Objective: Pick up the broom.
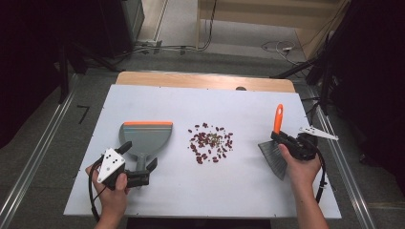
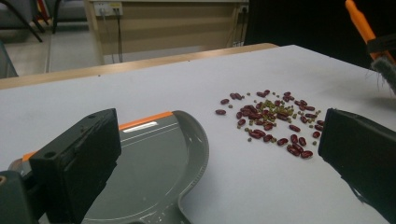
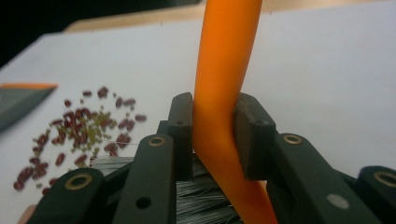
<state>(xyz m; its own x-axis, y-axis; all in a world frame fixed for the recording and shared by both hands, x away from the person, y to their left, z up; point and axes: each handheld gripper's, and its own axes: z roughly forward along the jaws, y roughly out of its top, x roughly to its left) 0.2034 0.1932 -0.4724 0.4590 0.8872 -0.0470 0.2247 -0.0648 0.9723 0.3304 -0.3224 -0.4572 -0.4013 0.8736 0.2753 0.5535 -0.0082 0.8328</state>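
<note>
Here we see two claws at work over a white table (image 1: 248, 191). The right claw (image 1: 282, 137) is clamped on the orange handle of a small brush (image 1: 277, 143): in the right gripper view its two black pads (image 3: 184, 135) press on the handle from both sides, and the grey bristles spread just below and behind the jaws. In the high view the handle rises past the jaws toward the far edge of the table, while the bristle head hangs down on the near side, by the person's right hand (image 1: 301, 169). The left claw (image 1: 141, 160) stands wide, one jaw on each side of the stem of a grey dustpan (image 1: 145, 136) with an orange lip. In the left gripper view the pan (image 2: 159, 163) lies flat between the parted jaws, reaching ahead of them, and we cannot tell whether either jaw touches it. A loose heap of dark red beans (image 1: 211, 141), mixed with small greenish ones, lies on the table between the two claws, just to the right of the pan and to the left of the brush, touching neither.
</note>
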